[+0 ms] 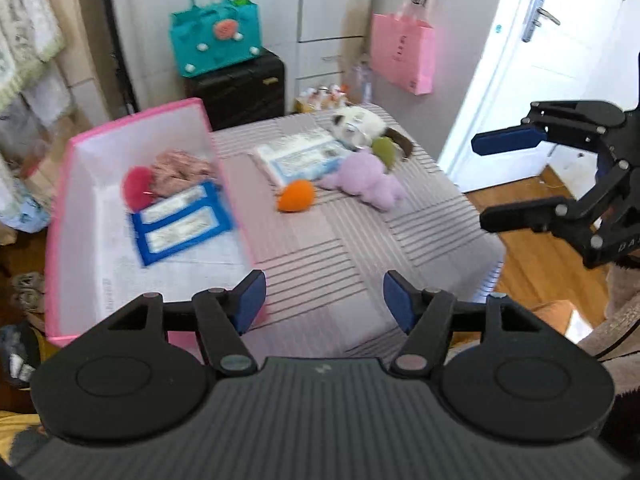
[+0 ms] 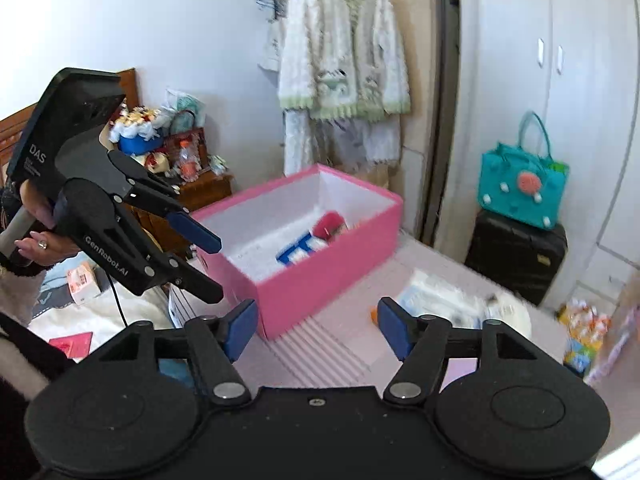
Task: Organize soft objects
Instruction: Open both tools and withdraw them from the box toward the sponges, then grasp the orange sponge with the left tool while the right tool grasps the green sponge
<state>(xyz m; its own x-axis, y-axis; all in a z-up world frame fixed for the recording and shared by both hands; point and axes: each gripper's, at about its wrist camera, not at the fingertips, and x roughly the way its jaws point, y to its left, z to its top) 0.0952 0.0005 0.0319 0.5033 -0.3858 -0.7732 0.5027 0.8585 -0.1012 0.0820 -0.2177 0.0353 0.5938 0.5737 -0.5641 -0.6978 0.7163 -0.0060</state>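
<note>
Surface: a bed covered in grey-pink striped fabric, on which a pink box is set at one corner.
Room: a wooden floor, a white door, white wardrobes, a teal bag on a black suitcase, and a pink paper bag hung on a cupboard.
Box contents: a blue packet, a red pom-pom and a pink fabric item are seen inside.
Still on bed: an orange plush, a purple plush, a green plush, a white plush cat and a tissue pack, grouped beside the box.
Left wrist view only: the loose toys are shown clearly.
Right wrist view only: a hanging white cardigan, a cluttered nightstand and the hand on the left grip.
Left gripper: held over the bed's near edge, tilted down, jaws apart, nothing between them.
Right gripper: held beside the bed, aimed at the box, jaws spread, empty.
</note>
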